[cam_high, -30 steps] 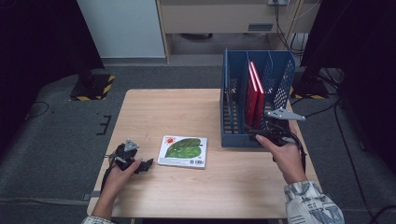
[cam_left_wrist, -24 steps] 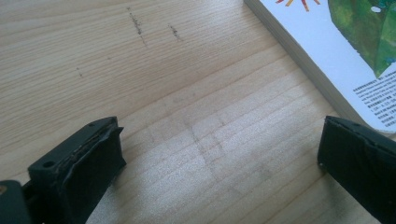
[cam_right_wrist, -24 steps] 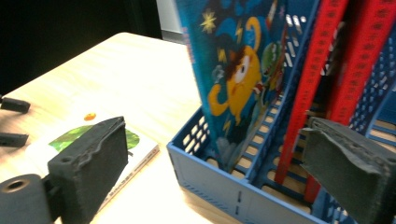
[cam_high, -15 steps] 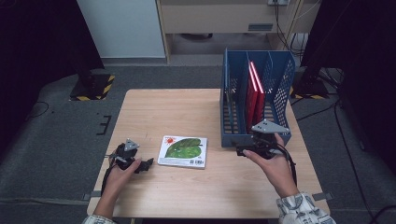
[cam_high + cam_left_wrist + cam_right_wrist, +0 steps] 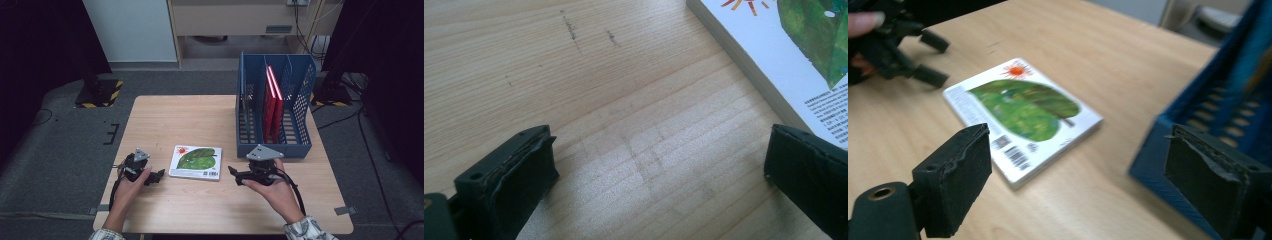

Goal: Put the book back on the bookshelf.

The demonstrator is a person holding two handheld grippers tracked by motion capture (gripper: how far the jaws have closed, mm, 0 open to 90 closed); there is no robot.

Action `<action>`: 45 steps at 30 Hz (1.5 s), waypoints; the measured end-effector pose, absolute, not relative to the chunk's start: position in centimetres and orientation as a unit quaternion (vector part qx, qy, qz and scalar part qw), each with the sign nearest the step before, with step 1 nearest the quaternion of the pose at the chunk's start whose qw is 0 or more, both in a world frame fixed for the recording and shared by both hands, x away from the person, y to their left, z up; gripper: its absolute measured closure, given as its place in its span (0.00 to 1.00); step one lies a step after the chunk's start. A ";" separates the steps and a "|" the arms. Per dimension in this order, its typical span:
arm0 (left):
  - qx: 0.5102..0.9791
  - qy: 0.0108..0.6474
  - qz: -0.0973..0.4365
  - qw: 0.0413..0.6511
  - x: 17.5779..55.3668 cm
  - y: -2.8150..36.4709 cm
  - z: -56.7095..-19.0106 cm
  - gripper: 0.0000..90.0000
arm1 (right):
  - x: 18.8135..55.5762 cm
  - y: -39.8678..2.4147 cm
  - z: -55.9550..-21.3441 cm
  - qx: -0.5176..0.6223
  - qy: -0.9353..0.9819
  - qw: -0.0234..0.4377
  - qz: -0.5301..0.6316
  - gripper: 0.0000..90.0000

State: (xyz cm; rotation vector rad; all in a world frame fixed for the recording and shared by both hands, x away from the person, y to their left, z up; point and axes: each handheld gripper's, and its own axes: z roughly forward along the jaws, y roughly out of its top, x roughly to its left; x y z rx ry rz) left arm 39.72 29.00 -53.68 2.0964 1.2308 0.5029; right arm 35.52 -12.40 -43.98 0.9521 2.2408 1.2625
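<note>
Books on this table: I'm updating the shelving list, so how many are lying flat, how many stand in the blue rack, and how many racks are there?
Leaf-cover book lying flat on the table: 1
Red books standing in the rack: 2
Blue rack: 1
Total: 4 things

Probably a lab: bare wooden table (image 5: 200, 120) on grey carpet (image 5: 60, 150), loose cables (image 5: 350, 75), hazard-taped stand base (image 5: 100, 94)

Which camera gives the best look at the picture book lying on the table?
The high view: the picture book lies whole and flat there. The right gripper view shows it complete but blurred and slanted; the left gripper view catches one corner.
</note>
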 end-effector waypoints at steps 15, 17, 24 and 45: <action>0.796 0.467 0.197 0.331 39.6 28.6 -53.5 0.03 | 33.2 -7.9 -47.9 0.294 0.844 0.152 0.423 0.30; 0.789 0.468 0.206 0.341 39.5 28.6 -53.2 0.03 | 33.4 -7.6 -48.5 0.295 0.846 0.151 0.417 0.33; 0.796 0.446 0.209 0.351 38.9 27.3 -52.3 0.04 | 33.9 -7.2 -50.5 0.308 0.854 0.140 0.395 0.33; 0.815 0.405 0.110 0.399 40.8 23.0 -53.4 0.14 | 38.1 -5.2 -53.3 0.356 0.843 0.119 0.384 0.18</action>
